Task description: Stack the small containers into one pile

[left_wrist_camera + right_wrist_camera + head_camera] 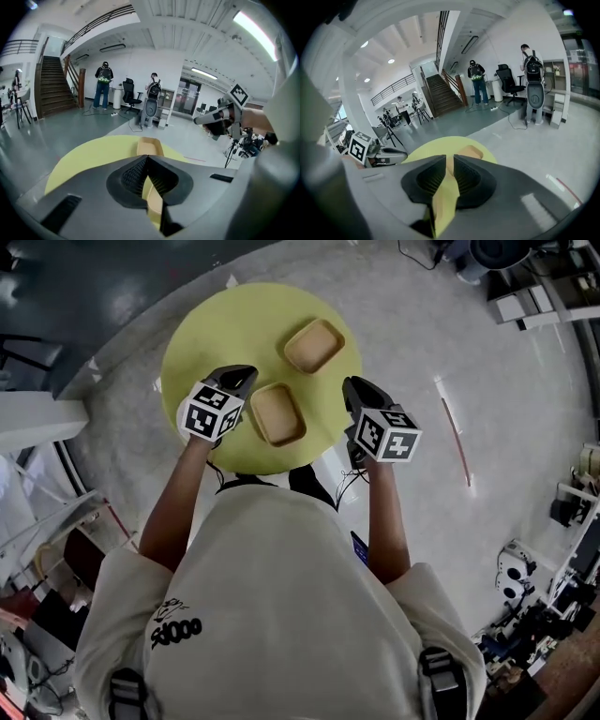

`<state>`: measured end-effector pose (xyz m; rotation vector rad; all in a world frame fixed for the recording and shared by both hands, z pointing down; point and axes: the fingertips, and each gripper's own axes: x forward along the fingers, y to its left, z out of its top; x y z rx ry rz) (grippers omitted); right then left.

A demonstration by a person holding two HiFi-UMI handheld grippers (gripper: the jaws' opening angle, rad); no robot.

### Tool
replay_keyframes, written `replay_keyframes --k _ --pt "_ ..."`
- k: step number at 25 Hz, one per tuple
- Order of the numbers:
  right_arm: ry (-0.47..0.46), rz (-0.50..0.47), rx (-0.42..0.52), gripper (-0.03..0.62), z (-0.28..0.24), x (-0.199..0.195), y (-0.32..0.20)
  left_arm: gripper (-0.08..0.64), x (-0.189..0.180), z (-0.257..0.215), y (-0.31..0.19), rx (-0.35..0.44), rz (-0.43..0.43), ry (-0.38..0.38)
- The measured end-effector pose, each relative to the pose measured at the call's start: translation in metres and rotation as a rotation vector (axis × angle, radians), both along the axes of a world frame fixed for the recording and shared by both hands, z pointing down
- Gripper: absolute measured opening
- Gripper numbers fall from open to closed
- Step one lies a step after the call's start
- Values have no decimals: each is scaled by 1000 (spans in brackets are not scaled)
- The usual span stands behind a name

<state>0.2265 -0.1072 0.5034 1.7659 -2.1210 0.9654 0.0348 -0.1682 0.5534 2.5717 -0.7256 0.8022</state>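
Two shallow tan containers lie apart on the round yellow table (197, 343): the far one (315, 345) and the near one (277, 413). My left gripper (239, 381) hovers just left of the near container, jaws shut with the tips touching and nothing held. My right gripper (361, 390) hangs by the table's right edge, open by a narrow gap with nothing in it. In the left gripper view the left gripper (146, 157) shows a container (150, 146) beyond its tips. The right gripper (449, 159), in its own view, has a container (473, 152) past its jaws.
The table stands alone on a grey floor. A red-and-white stick (455, 442) lies on the floor to the right. Lab gear (562, 521) crowds the right edge. People (104, 84), an office chair (130, 96) and a staircase (51, 89) are far behind.
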Motion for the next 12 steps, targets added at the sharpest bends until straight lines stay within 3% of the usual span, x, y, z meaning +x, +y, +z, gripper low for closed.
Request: replay_keyframes --k 12 --pt "-159 -1 -224 117 101 4 -55 6 -53 -1 -10 -11 -228 13"
